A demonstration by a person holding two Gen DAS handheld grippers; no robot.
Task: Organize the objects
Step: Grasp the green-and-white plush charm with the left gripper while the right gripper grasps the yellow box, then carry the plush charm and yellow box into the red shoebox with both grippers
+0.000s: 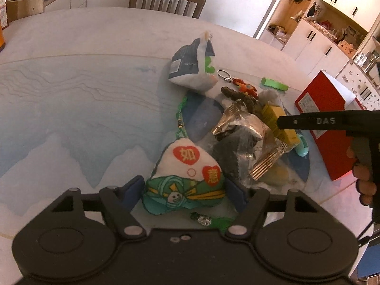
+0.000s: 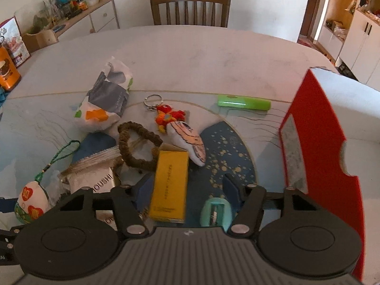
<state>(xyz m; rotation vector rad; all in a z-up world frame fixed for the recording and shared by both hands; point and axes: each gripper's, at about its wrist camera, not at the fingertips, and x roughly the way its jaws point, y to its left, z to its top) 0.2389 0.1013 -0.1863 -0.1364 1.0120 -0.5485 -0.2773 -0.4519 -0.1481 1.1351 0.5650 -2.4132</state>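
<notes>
My left gripper is shut on a plush charm, white on top with red hearts and a green base, low over the table; its green cord trails away. In the right wrist view the same charm sits at the lower left. My right gripper is open, hovering over a yellow box and a teal pencil sharpener that lie between its blue fingers. In the left view it shows as a black bar held by a hand.
A clutter pile holds a tissue pack, a keyring figure, a white fish plush, a brown braided ring, a silver foil packet and a green tube. A red box stands at the right. A chair is behind the table.
</notes>
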